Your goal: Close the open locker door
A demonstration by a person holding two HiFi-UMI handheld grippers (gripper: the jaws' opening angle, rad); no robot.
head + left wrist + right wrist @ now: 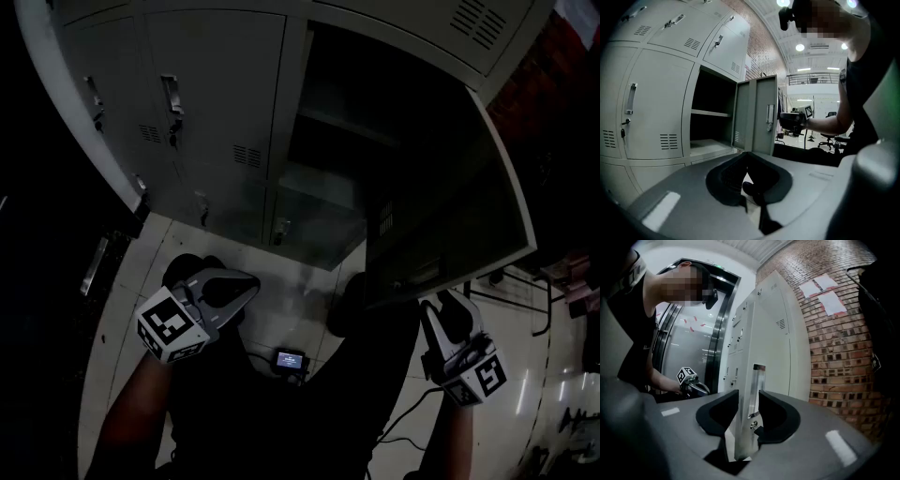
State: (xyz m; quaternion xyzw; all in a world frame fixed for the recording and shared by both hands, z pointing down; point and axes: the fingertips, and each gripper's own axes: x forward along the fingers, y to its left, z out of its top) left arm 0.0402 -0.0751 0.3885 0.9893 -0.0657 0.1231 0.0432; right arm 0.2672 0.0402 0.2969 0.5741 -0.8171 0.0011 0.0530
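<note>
The grey locker door [450,206] stands swung out to the right of its dark, open compartment [347,141], which has one shelf. My right gripper [441,305] is at the door's lower free edge. In the right gripper view the door [768,333] runs edge-on between the jaws of the right gripper [748,408], and both pads lie against it near its latch. My left gripper [246,284] hangs low in front of the closed lockers, shut and holding nothing. In the left gripper view the left gripper [749,185] points at the open door [757,115].
Closed grey lockers [187,112] fill the bank to the left of the open one. A brick wall [834,343] stands just beyond the door's swing on the right. A small lit device [291,360] and cables [525,300] lie on the pale floor.
</note>
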